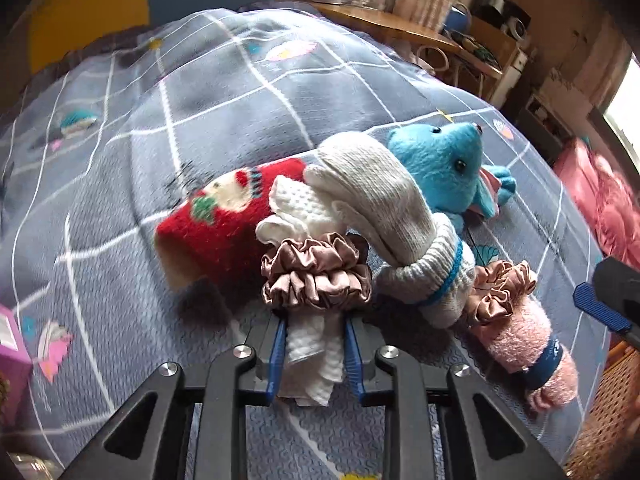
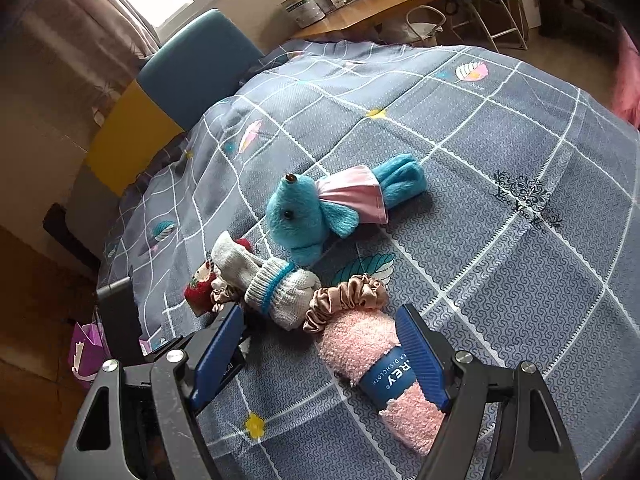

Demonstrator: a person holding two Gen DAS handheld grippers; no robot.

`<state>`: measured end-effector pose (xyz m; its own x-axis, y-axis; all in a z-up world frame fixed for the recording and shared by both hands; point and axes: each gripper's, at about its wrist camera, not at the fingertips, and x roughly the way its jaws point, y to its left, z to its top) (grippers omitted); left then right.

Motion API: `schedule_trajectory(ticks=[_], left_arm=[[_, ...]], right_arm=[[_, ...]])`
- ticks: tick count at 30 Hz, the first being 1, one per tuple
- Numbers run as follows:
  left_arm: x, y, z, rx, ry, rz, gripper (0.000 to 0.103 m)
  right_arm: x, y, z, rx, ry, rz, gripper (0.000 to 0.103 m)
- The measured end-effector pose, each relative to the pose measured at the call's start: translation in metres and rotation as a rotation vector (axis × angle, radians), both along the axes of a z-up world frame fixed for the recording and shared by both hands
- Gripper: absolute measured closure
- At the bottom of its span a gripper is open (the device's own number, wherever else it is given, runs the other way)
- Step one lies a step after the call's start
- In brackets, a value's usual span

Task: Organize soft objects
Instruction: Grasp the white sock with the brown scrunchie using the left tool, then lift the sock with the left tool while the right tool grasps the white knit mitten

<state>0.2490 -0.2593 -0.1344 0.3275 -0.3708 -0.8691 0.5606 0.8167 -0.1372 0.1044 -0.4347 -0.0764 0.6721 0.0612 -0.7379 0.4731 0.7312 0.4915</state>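
On the grey checked bedspread [image 1: 200,120] lies a heap of soft things. My left gripper [image 1: 314,322] is shut on a white waffle cloth [image 1: 310,354] with a brown scrunchie [image 1: 316,272] around it. Behind lie a red knit sock [image 1: 216,220], a grey-white sock [image 1: 396,216] and a blue plush toy [image 1: 444,168]. My right gripper [image 2: 324,332] is open; a rolled pink dishcloth [image 2: 384,376] with a blue band lies between its fingers, against the right one. A second scrunchie [image 2: 344,296] rests on the roll's far end.
A wooden desk [image 2: 372,8] with tins and chairs stands beyond the bed. A blue and yellow headboard [image 2: 160,92] is at the left. A purple bag [image 2: 86,348] sits on the floor beside the bed. A pink quilt [image 1: 600,200] lies at the right.
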Motion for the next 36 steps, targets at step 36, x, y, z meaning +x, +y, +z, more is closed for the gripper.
schedule_trajectory(ticks=[36], left_arm=[[0.008,0.392,0.173,-0.053,-0.215,0.778,0.079]], right_arm=[[0.116,0.074,-0.042,-0.471,0.241,0.385,0.047]])
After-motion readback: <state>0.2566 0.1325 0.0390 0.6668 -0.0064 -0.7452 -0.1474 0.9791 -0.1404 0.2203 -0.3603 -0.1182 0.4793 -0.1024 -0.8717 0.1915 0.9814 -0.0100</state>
